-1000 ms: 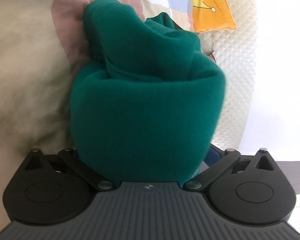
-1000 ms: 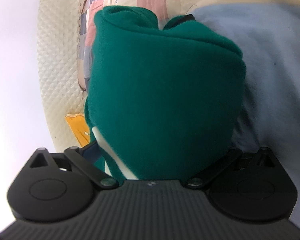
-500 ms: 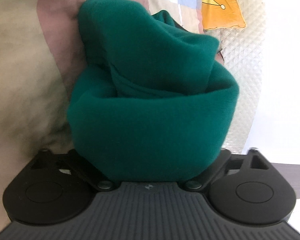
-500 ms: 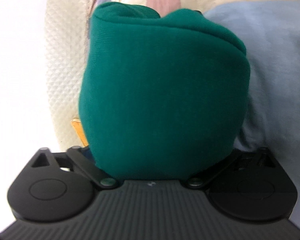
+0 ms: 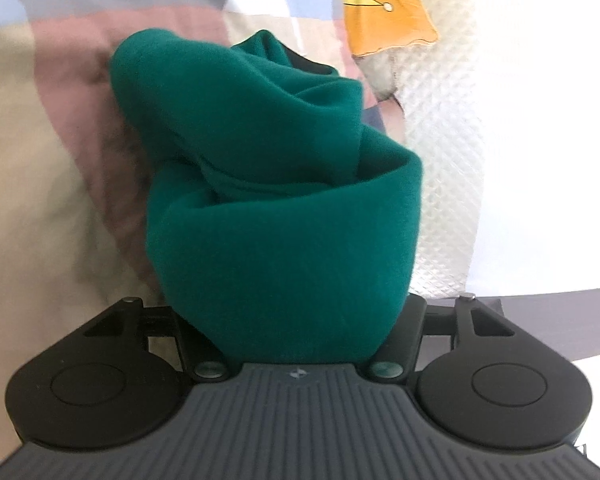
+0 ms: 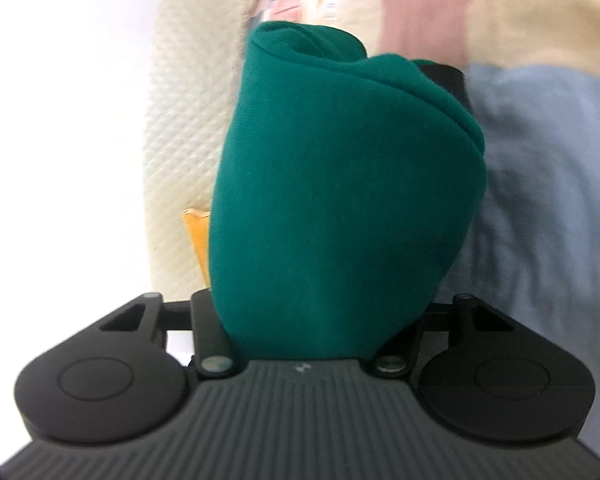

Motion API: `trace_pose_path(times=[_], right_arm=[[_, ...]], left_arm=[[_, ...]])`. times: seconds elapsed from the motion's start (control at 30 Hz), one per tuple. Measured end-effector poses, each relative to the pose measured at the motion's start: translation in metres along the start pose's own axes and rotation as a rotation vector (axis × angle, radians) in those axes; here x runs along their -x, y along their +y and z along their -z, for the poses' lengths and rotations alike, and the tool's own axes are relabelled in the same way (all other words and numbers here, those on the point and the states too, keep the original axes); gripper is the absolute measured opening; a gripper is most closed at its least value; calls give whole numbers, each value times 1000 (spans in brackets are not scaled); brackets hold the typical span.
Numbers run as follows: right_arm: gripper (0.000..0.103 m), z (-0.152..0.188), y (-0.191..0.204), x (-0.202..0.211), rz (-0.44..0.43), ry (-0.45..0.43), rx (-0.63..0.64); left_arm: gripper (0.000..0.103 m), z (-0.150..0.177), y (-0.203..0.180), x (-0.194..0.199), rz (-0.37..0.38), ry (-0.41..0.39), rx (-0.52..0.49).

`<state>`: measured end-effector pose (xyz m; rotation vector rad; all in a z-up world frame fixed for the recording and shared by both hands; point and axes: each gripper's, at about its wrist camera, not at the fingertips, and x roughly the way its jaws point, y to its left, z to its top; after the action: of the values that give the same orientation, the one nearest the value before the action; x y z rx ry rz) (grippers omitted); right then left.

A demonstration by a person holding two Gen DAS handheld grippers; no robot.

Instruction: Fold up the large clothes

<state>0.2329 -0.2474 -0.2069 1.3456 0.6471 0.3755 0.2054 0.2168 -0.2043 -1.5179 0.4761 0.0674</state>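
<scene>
A dark green garment (image 5: 276,208) is bunched over my left gripper (image 5: 300,64) and hides both fingers; only a dark fingertip (image 5: 312,66) shows past the cloth. The same green garment (image 6: 340,200) wraps my right gripper (image 6: 428,72), with a dark fingertip (image 6: 444,74) showing at its far edge. Both grippers are shut on folds of the garment and hold it above a patchwork bedspread (image 5: 40,160).
The bedspread has beige, pink and light blue (image 6: 540,180) patches. A cream quilted mattress edge (image 5: 440,160) and an orange patch (image 5: 384,12) lie to the left gripper's right. The quilted edge (image 6: 180,120) is left of the right gripper. A dark floor strip (image 5: 560,312) shows.
Both grippers have moved with the garment over the bedspread; the background has shifted and is blurred. The green cloth has bunched differently, and the right gripper's white stripe is out of sight.
</scene>
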Motion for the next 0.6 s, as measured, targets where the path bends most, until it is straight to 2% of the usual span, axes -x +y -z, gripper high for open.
trace_pose_path(times=[0.13, 0.27, 0.43, 0.6], right_arm=[[54, -4, 13, 14, -41, 20, 39], [54, -12, 28, 25, -64, 26, 70], [54, -35, 52, 29, -102, 17, 91], [54, -70, 73, 36, -144, 0, 105]], left_arm=[[65, -9, 7, 0, 36, 29, 16], [65, -13, -7, -1, 54, 57, -14], [66, -11, -43, -12, 72, 99, -74], [66, -5, -98, -41, 91, 117, -134]])
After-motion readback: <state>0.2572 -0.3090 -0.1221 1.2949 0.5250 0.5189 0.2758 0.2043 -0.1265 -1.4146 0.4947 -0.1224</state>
